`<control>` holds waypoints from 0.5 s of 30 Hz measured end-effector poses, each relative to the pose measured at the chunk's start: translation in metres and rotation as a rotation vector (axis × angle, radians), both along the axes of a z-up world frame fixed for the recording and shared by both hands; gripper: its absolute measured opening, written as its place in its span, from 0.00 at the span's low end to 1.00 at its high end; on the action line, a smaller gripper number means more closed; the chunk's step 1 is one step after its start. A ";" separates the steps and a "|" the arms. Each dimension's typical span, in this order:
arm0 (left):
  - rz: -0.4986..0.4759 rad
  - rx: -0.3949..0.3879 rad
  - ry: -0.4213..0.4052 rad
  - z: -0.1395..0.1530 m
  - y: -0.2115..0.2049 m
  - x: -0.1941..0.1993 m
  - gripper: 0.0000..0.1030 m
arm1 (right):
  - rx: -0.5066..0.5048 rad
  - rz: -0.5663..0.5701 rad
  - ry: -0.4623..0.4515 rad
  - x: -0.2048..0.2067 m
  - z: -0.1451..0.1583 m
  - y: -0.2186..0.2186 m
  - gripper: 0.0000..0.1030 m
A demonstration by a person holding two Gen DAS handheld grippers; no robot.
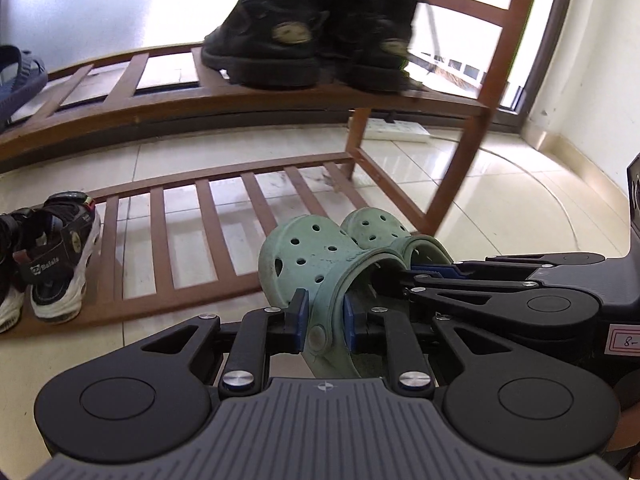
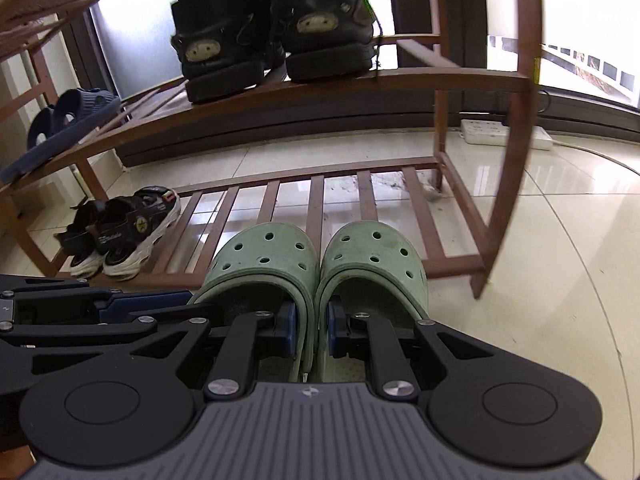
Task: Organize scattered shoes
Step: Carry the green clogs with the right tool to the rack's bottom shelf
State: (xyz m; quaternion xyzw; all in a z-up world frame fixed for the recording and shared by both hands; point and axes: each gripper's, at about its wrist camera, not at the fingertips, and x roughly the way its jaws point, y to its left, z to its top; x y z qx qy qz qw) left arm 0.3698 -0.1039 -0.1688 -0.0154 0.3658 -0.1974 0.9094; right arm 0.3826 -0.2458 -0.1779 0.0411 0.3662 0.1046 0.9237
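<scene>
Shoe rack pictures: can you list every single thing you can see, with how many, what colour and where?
green clogs: two, pale green, side by side before the bottom shelf, held by the tongs
black boots: two, black, upper shelf
sandals: two, black and white, bottom shelf, left
slippers: two, dark blue, upper shelf, left
shoe rack: one, brown wood
power strip: one, white, floor behind rack
left tongs: black, shut on the left clog's side
right tongs: black, shut on both clogs' inner edges

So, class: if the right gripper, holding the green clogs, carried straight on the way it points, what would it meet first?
Probably the bottom slatted shelf of the wooden shoe rack: the right gripper, shut on the green clogs, points down at its bare slats, right of the sandals. Depth is uncertain.
</scene>
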 end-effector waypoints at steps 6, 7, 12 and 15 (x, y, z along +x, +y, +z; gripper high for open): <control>0.039 -0.044 -0.004 -0.016 0.014 0.029 0.20 | -0.007 0.003 -0.004 0.033 -0.016 0.008 0.17; 0.045 -0.052 -0.005 -0.019 0.016 0.034 0.20 | -0.009 0.002 -0.005 0.039 -0.018 0.009 0.17; 0.084 -0.084 -0.025 -0.033 0.029 0.064 0.19 | -0.010 0.004 -0.020 0.072 -0.031 0.018 0.17; 0.109 -0.098 -0.039 -0.040 0.036 0.078 0.18 | -0.022 0.014 -0.034 0.089 -0.037 0.025 0.17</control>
